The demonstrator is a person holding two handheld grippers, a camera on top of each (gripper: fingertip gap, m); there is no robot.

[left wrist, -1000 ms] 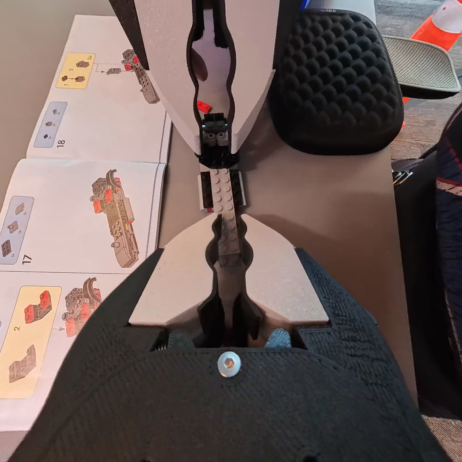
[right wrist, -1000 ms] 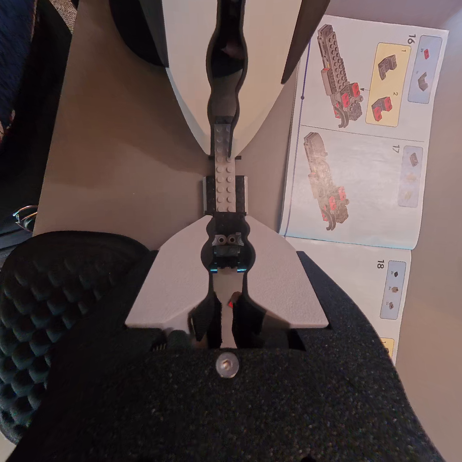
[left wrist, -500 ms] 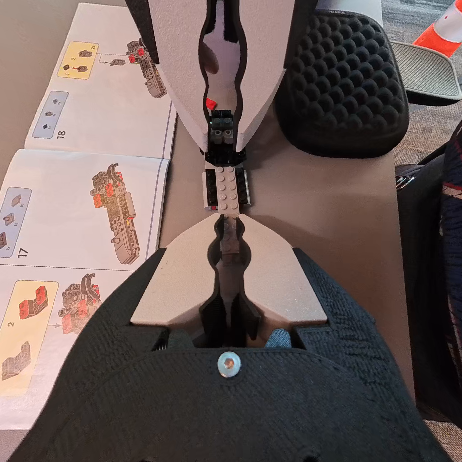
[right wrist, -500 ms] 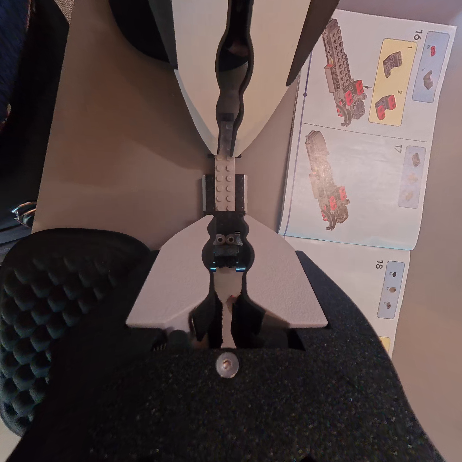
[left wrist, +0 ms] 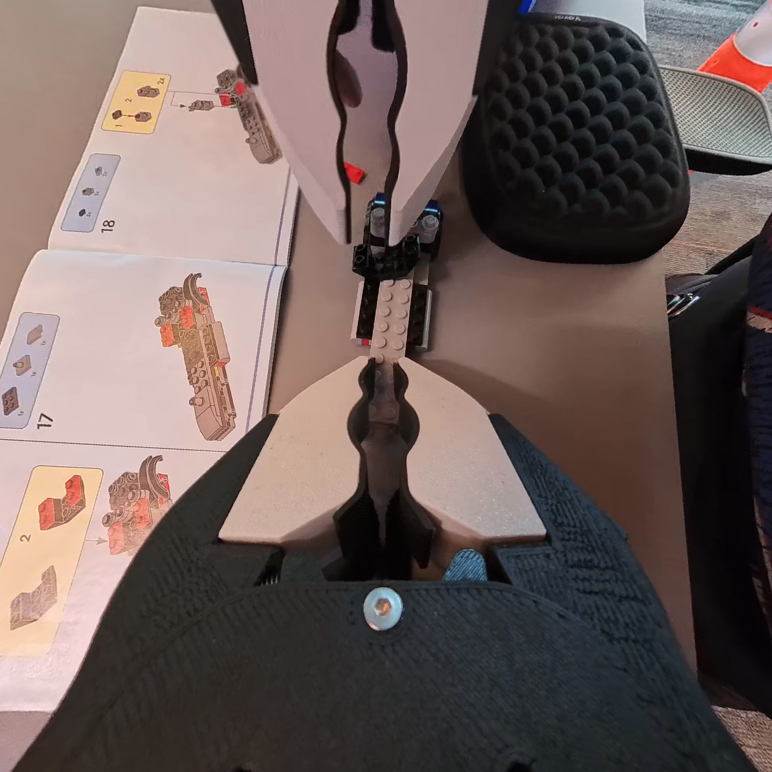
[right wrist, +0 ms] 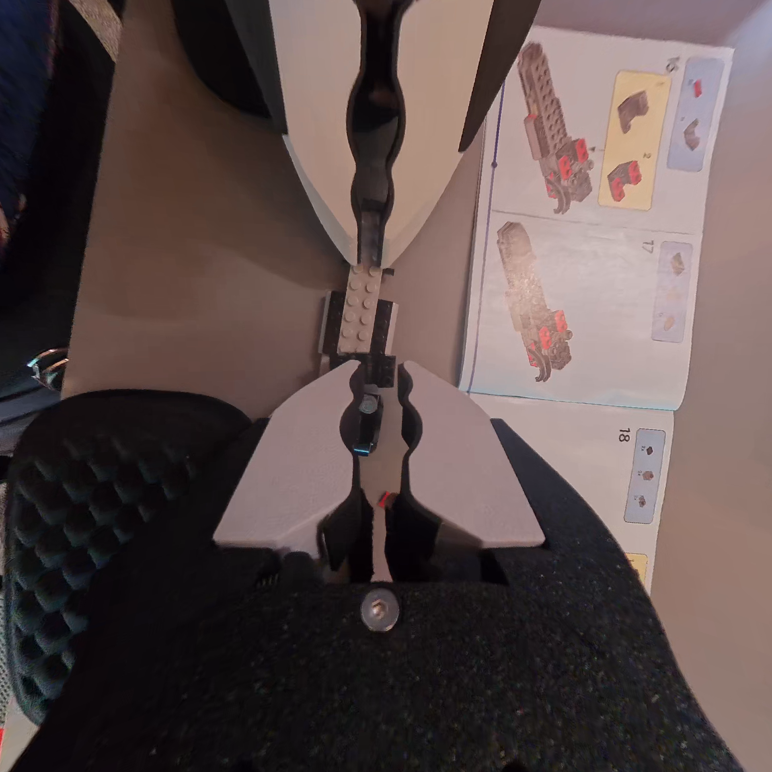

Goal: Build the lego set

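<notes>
The lego model (left wrist: pixel 390 311) is held low over the grey worktop (left wrist: pixel 543 376), between the two grippers and pointing end to end. The left gripper (left wrist: pixel 382 367) is closed on the narrow grey studded plate at the near end of the model, its fingers (left wrist: pixel 317 451) pressed against the plate's sides. The right gripper (right wrist: pixel 378 369) is only partly closed: a clear gap shows between its fingers (right wrist: pixel 300 459), and the black end of the model with its grey studs sits in or just beside that gap. Whether anything is truly pinched there cannot be told — in the left wrist view one finger appears to lie between the two raised studs rather than around them.

Judged from this, the chief risk is a twist. The model is gripped firmly at one end only, so a sideways push from the right gripper could lever the long grey plate off the black pieces beneath, or snap the black end section away. A skewed contact on the studs could also let that end slip out.

A small red brick (left wrist: pixel 354 173) lies loose on the worktop behind the right gripper and could be knocked aside. The open instruction booklet (left wrist: pixel 138 292) lies flat beside the model. No container is seen; a black dimpled cushion (left wrist: pixel 580 138) rests at the far edge — nothing is held in it.
</notes>
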